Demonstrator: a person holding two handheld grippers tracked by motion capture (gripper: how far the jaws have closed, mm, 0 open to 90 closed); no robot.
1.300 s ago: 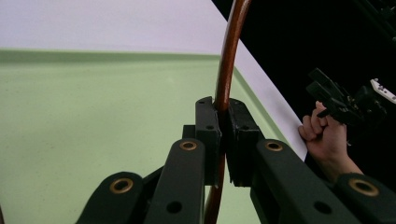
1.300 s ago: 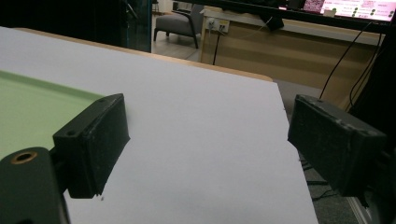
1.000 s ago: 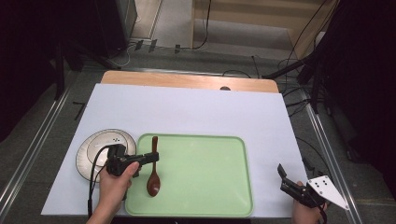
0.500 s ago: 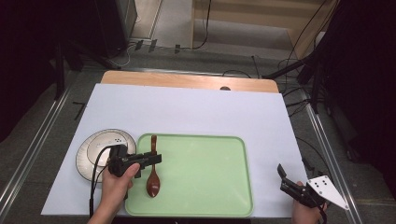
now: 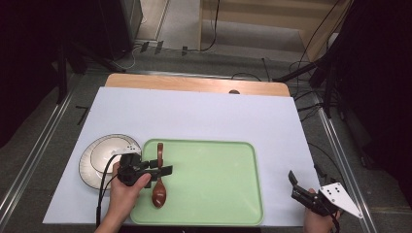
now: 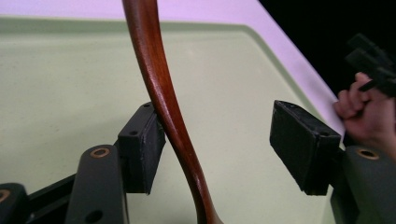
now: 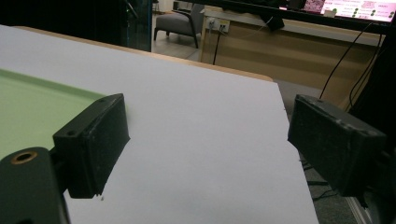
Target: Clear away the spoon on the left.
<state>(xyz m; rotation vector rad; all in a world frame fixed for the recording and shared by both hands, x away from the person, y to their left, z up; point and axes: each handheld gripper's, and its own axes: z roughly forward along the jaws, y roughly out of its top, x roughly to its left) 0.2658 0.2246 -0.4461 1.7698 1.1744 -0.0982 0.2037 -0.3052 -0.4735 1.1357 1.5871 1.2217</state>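
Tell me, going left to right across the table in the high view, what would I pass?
White plate → left gripper → brown wooden spoon → green tray → right gripper.

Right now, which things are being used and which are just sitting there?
Being used:
- wooden spoon, between the left gripper's open jaws
- green tray, where the spoon lies

Just sitting there:
- white plate, left of the tray
- right gripper, open over the white table cover
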